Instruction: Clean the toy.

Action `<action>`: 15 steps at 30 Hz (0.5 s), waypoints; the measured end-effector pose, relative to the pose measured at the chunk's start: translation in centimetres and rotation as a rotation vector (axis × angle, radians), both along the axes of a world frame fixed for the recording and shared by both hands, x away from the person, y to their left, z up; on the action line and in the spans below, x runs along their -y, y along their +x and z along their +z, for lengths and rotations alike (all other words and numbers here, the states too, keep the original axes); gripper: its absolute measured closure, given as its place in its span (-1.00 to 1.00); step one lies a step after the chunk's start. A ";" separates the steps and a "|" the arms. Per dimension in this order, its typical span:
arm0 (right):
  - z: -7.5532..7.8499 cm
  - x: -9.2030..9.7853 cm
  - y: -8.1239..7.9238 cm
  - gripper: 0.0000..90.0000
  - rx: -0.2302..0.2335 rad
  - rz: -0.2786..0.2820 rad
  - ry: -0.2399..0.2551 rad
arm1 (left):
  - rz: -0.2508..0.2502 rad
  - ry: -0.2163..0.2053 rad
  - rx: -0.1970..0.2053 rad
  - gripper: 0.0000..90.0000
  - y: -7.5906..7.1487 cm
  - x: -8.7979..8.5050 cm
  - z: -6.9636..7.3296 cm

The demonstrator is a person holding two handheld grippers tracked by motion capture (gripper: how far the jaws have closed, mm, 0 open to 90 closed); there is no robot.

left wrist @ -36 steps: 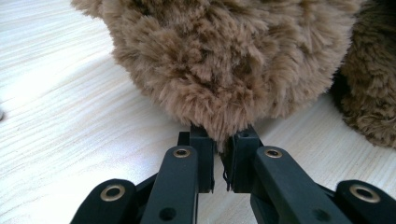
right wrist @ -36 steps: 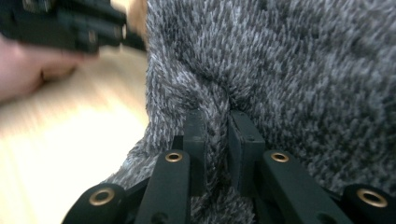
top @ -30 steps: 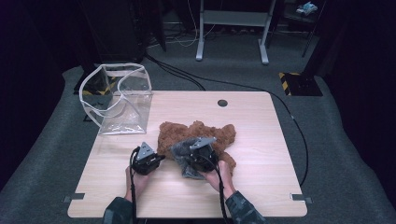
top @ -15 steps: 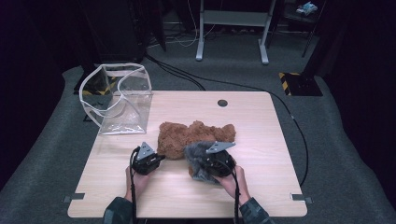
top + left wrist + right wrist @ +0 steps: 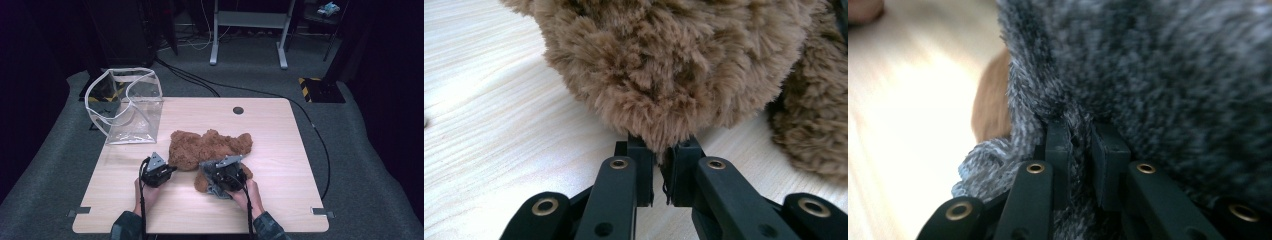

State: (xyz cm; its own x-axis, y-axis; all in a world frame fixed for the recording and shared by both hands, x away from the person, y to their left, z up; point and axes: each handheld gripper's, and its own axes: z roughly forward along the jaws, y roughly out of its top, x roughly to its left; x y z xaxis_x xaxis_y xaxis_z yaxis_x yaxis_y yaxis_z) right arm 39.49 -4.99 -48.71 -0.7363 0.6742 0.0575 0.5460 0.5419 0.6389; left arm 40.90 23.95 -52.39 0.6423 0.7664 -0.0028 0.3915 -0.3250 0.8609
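A brown plush teddy bear [image 5: 200,146] lies across the middle of the wooden table [image 5: 280,150]. My left gripper [image 5: 170,168] sits at the bear's left end. In the left gripper view it [image 5: 659,150] is shut on a tuft of the brown fur [image 5: 674,75]. A grey fuzzy cloth [image 5: 206,184] lies at the bear's near side. My right gripper [image 5: 214,176] is over it. The right gripper view has that gripper [image 5: 1080,135] shut on a fold of the grey cloth [image 5: 1158,70], with a bit of brown fur [image 5: 990,100] behind.
A clear plastic bag with white edging [image 5: 125,105] stands open at the table's far left corner. A round cable hole [image 5: 238,110] is near the far edge. Cables trail from both grippers toward the near edge.
My right gripper has shifted right and a little nearer with the grey cloth, uncovering more of the bear. The left gripper has stayed put on the fur.
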 end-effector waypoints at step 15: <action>1.1 1.3 0.3 0.77 0.050 -0.078 -0.050 | -0.005 -0.003 -0.001 0.86 0.0 0.0 0.0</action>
State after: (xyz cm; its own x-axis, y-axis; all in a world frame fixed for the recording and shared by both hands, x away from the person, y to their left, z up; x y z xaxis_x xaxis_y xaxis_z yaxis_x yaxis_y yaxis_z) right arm 39.84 -6.30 -47.56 -0.6824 0.7309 -0.0129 0.5563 0.5307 0.6395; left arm 40.92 23.95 -52.41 0.6458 0.7635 -0.0060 0.3908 -0.3238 0.8617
